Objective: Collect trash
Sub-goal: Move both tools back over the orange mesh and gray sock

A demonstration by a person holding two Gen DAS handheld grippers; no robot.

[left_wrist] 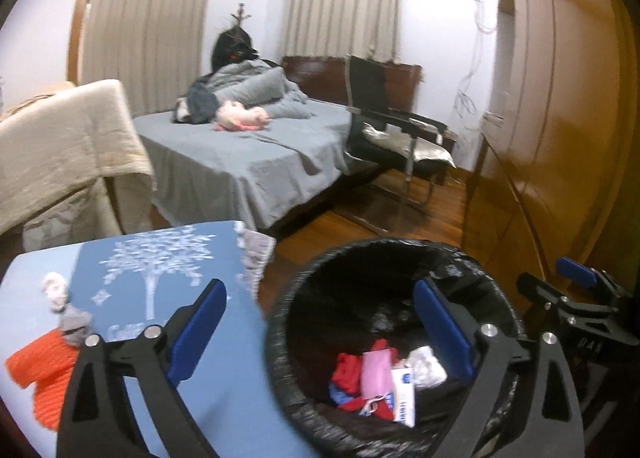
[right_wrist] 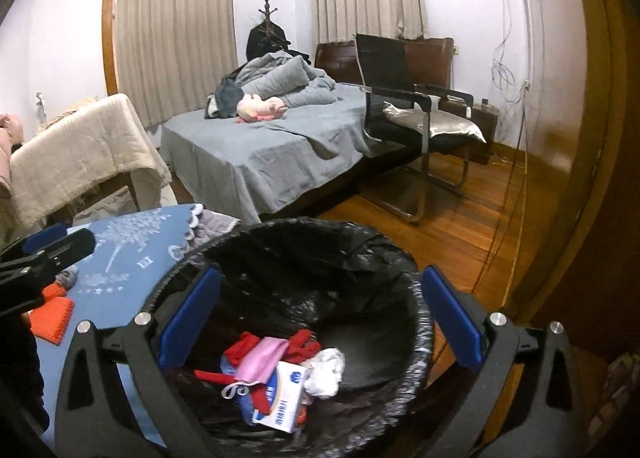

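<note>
A round bin lined with a black bag (left_wrist: 320, 270) (right_wrist: 384, 258) stands on the floor beside a blue table (left_wrist: 132, 258) (right_wrist: 132, 254). Inside lie trash pieces: red and pink scraps (left_wrist: 374, 372) (right_wrist: 262, 360), a white wad (right_wrist: 326, 370) and a small white carton (right_wrist: 282, 398). My left gripper (left_wrist: 320, 334) is open and empty over the bin's left rim. My right gripper (right_wrist: 320, 326) is open and empty over the bin; it also shows in the left wrist view (left_wrist: 576, 290). An orange knitted item (left_wrist: 44, 374) (right_wrist: 50, 318) and a grey-white wad (left_wrist: 60, 298) lie on the table.
A bed with a grey sheet (left_wrist: 240, 154) (right_wrist: 260, 146) stands behind, with a black chair (left_wrist: 392, 126) (right_wrist: 408, 98) beside it. A wooden wardrobe (left_wrist: 560, 118) is on the right. A cream blanket drapes over furniture (left_wrist: 60, 146) on the left. The floor is wood.
</note>
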